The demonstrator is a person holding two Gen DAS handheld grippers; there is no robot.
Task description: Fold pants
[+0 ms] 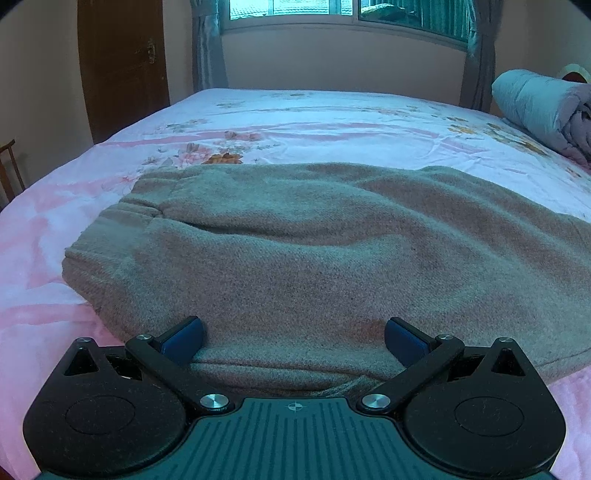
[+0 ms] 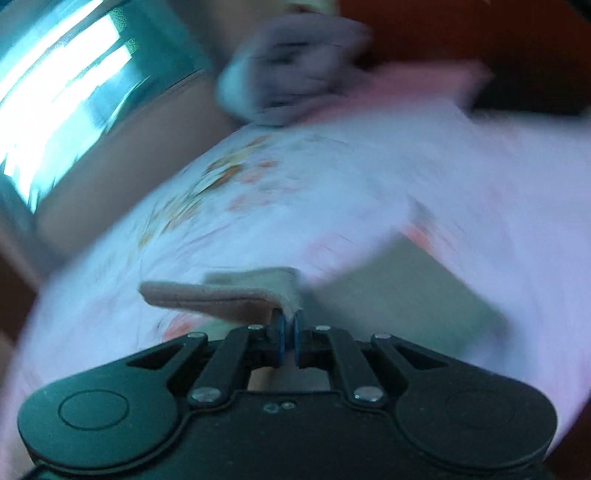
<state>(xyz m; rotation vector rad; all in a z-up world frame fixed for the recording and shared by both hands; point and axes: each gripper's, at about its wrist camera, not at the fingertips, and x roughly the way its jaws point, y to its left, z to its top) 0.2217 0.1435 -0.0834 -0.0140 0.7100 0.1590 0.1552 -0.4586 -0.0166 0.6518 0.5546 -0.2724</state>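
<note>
Grey-brown fleece pants (image 1: 317,254) lie flat across the floral bed sheet (image 1: 303,118), waistband at the left. My left gripper (image 1: 293,338) is open, its blue pads on either side of the near edge of the pants, low over the cloth. In the blurred right wrist view, my right gripper (image 2: 288,328) is shut on an end of the pants (image 2: 221,293) and holds it lifted above the sheet (image 2: 332,192). More of the pants (image 2: 402,295) trails off to the right below.
A rolled blue-grey quilt (image 1: 539,110) lies at the bed's far right; it also shows in the right wrist view (image 2: 291,66). A brown door (image 1: 122,66) and a chair (image 1: 11,166) stand to the left. A window (image 1: 332,11) is behind the bed.
</note>
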